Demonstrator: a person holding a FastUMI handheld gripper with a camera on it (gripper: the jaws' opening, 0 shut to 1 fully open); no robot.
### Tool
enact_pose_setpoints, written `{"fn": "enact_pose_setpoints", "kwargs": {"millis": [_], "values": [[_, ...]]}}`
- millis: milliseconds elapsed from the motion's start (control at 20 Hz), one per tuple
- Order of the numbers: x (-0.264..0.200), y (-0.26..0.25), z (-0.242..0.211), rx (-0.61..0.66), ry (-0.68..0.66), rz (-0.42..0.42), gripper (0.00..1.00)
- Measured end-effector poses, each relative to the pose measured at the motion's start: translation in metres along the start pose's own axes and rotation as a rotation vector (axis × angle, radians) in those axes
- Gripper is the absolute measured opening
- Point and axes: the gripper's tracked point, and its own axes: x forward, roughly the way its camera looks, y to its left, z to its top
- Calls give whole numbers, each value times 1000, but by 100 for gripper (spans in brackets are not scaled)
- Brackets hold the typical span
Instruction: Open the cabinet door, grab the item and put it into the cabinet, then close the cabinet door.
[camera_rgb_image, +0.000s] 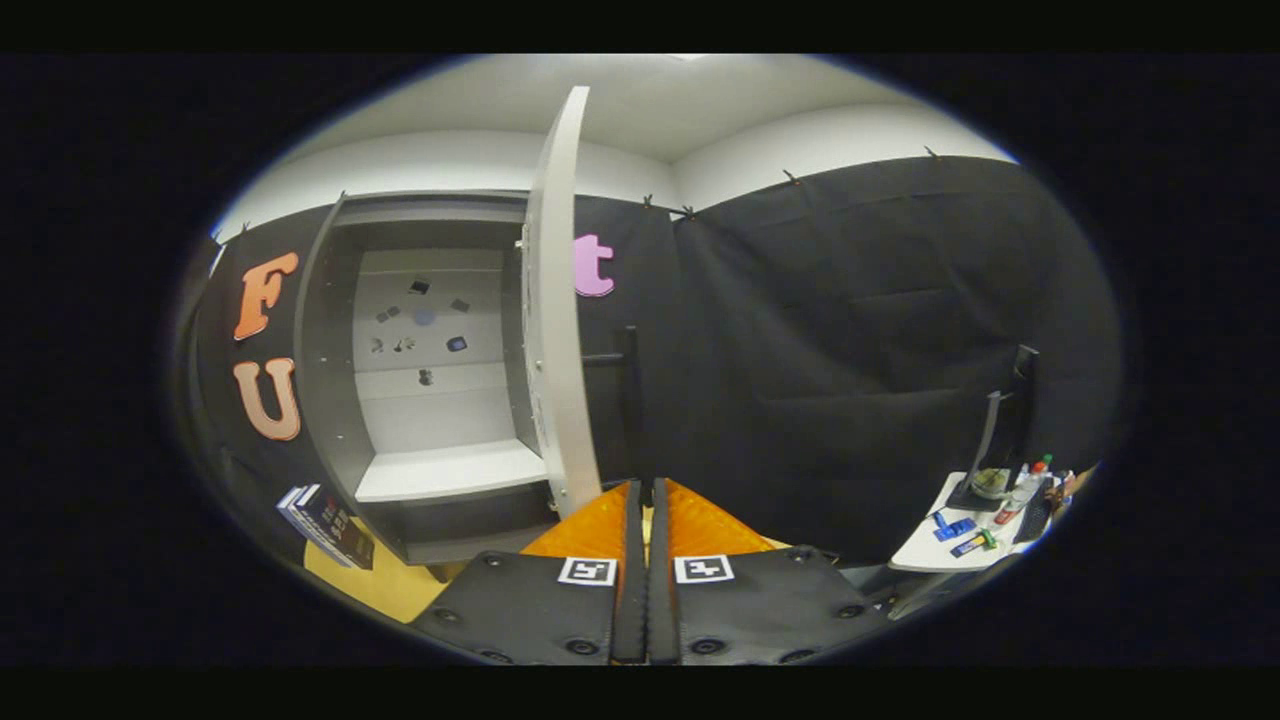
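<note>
Black cloth (850, 330) drapes the booth's walls in soft folds, pinned up under a pale wall and ceiling. Against it stands a dark grey cabinet (325, 400) with a boxy frame and a lighter grey, smooth interior. Its tall, flat, light grey door (555, 320) is swung wide open and seen nearly edge-on, just ahead of the fingers and a little to their left. Inside, a bare white shelf (450, 468) crosses the lower part, and several small dark pieces (420, 318) dot the back panel; what they are I cannot tell.

A stack of dark-covered books (325, 522) lies on the yellow tabletop (385, 585) beside the cabinet's lower left corner. Far off to the right, a small white table (925, 548) carries a black monitor stand, a bottle and small blue items; which thing is the task's item cannot be told.

The gripper (645, 490) shows two orange, ribbed fingers (590, 528) with black rubber pads, mounted on black blocks bearing square black-and-white markers. The jaws are pressed together, pad against pad, with nothing between them, and the tips touch nothing, hanging near the door's lower edge.
</note>
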Motion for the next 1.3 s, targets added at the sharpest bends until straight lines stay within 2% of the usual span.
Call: {"fn": "enact_pose_setpoints", "kwargs": {"millis": [200,350,850,1050,1100,1200,1250,1300], "values": [[-1,12,-11,3,-3,21,9],[0,46,-38,14,24,72,12],[33,159,-174,2,245,285,25],[43,180,-231,6,329,308,64],[47,183,-243,6,341,307,70],[54,193,-265,6,359,315,78],[56,197,-278,-1,370,319,90],[62,200,-285,-12,373,325,93]]}}
